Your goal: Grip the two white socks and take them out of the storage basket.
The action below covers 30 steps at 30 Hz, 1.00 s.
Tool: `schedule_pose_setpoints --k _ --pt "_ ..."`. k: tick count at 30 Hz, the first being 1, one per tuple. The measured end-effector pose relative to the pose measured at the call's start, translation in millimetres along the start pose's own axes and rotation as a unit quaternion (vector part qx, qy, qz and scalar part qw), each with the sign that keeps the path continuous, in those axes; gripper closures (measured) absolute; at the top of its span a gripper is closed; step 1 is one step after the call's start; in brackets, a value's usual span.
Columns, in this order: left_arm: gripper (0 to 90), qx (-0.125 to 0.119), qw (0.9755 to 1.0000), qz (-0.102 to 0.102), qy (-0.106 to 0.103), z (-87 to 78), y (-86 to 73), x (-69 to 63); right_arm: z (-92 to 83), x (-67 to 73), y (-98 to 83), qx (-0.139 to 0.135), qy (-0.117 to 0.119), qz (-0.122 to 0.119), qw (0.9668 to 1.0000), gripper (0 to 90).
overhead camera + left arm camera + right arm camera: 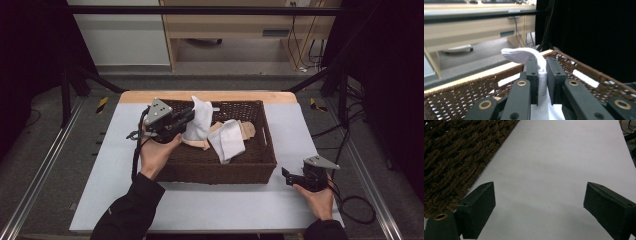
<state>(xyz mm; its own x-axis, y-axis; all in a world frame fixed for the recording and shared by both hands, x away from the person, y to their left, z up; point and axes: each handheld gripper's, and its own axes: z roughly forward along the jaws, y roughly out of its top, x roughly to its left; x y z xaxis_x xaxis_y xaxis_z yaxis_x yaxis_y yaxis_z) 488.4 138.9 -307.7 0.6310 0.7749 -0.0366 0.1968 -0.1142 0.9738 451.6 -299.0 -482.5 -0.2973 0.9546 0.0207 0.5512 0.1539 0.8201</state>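
A white sock (199,120) hangs above the brown wicker basket (220,172), pinched by my left gripper (189,118), which is shut on it. In the left gripper view the sock (524,54) curls over the two black jaws of the left gripper (542,65) and runs down between them. A second white sock (228,140) and a beige cloth (246,129) lie inside the basket. My right gripper (286,176) rests low on the table at the basket's right front corner; its jaws stand wide apart in the right gripper view (539,197), with nothing between them.
The basket stands at the middle back of a pale table top (210,205). The basket's woven wall (451,155) lies just left of the right gripper. Black frame bars (200,10), wooden furniture (225,30) and floor cables (350,202) surround the table.
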Motion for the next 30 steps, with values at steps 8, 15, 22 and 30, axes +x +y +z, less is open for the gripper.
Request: schedule_pose_setpoints --k 8,15,22,30 --pt "80.8 -0.019 0.9997 0.009 -0.015 -26.6 6.1 -15.4 -0.4 -1.0 0.1 0.0 -0.003 -0.001 1.0 10.8" --pt "80.8 -0.03 0.9993 0.006 -0.022 -48.2 4.4 -22.8 -1.2 -1.3 0.3 -0.001 -0.002 0.0 1.0 11.1" --pt "80.9 -0.027 0.9989 0.004 -0.038 -68.7 -8.6 -30.4 -2.0 -1.7 0.2 -0.002 -0.002 -0.001 1.0 11.5" --pt "80.9 -0.017 0.9981 0.013 -0.058 -83.6 -23.4 -43.4 -2.1 -1.8 0.1 -0.001 -0.002 -0.003 1.0 11.8"
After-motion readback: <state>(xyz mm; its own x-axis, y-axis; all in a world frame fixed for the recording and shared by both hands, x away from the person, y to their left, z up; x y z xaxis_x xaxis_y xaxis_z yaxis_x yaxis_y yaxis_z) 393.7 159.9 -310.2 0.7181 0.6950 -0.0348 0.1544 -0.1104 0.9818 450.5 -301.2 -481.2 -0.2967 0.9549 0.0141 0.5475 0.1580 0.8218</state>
